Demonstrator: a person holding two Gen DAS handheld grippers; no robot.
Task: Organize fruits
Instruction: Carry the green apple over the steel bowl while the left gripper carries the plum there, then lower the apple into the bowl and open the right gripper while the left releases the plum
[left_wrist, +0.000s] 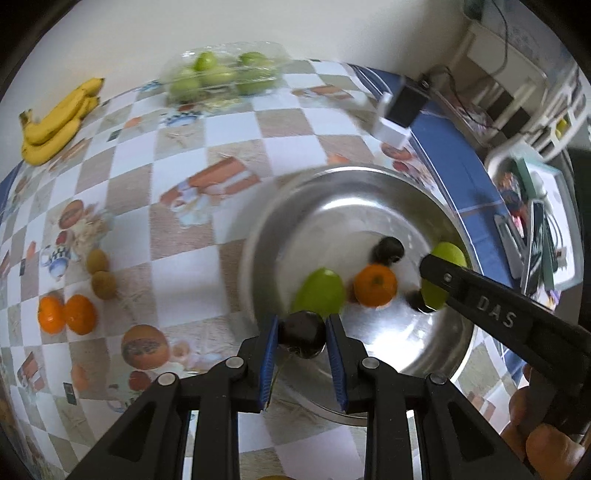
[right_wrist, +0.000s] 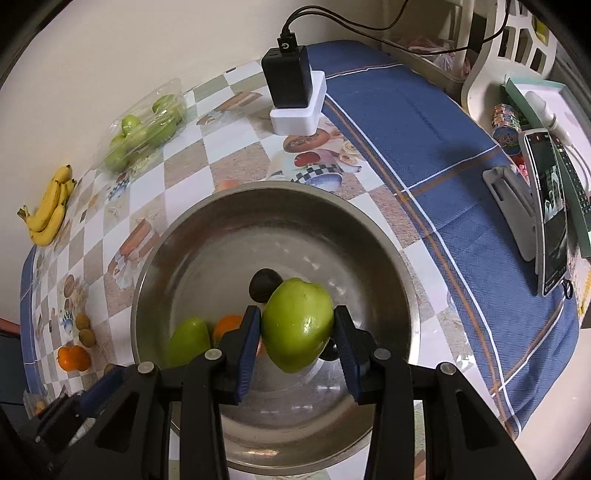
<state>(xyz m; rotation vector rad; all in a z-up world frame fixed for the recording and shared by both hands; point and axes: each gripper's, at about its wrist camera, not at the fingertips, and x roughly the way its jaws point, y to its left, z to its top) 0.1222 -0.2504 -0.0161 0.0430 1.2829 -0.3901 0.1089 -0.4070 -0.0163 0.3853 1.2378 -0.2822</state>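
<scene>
My left gripper (left_wrist: 302, 334) is shut on a dark plum (left_wrist: 302, 338) at the near rim of a steel bowl (left_wrist: 280, 206). My right gripper (right_wrist: 297, 325) is shut on a green apple (right_wrist: 297, 325) held over the bowl (right_wrist: 207, 218); it also shows in the left wrist view (left_wrist: 441, 280). In the bowl lie a green apple (left_wrist: 319, 293), an orange (left_wrist: 375, 285) and dark plums (left_wrist: 387, 250). On the table lie two oranges (left_wrist: 68, 314), two kiwis (left_wrist: 100, 275), bananas (left_wrist: 59, 120) and a clear pack of green apples (left_wrist: 221, 74).
The table has a checkered cloth (left_wrist: 184, 155) and a blue cloth (right_wrist: 443, 155). A black charger on a white block (right_wrist: 291, 92) stands behind the bowl. A phone on a stand (right_wrist: 546, 206) is at the right edge, with a white chair (right_wrist: 517, 44) beyond.
</scene>
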